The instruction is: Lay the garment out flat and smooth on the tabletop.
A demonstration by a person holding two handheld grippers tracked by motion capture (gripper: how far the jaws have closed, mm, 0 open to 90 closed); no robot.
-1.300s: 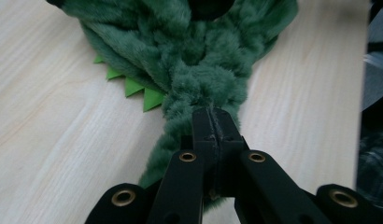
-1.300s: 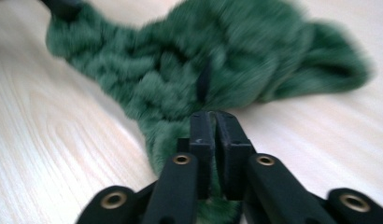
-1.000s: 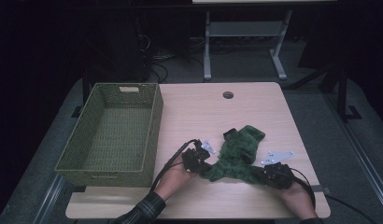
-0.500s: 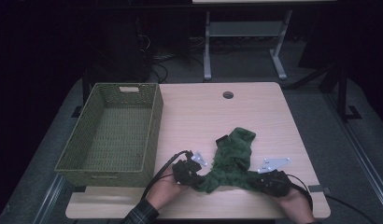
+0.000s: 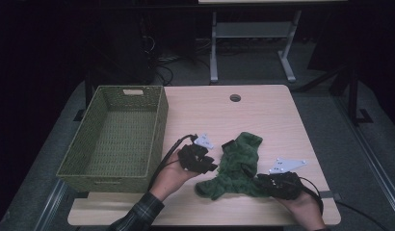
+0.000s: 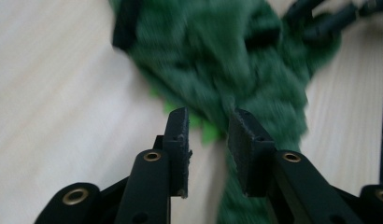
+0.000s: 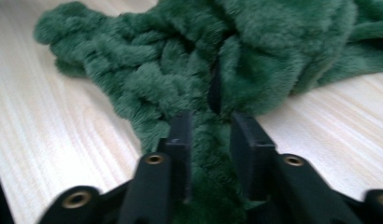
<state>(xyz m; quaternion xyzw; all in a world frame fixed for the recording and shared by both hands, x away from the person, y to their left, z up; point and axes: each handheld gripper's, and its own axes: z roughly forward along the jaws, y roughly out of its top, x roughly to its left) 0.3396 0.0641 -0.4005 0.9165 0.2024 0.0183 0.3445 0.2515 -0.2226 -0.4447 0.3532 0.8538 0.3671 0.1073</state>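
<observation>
Green fuzzy cloth sits bunched on the counter, both grippers' fingers just parted and off it, basket empty — folding/stowing not done.

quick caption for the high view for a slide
Two hand-held grippers at a crumpled green cloth beside an empty woven basket.

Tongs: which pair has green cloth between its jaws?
The right tongs: green fluffy cloth fills the gap between their jaws. The left tongs show a bare gap, with the cloth lying beyond their tips.
</observation>
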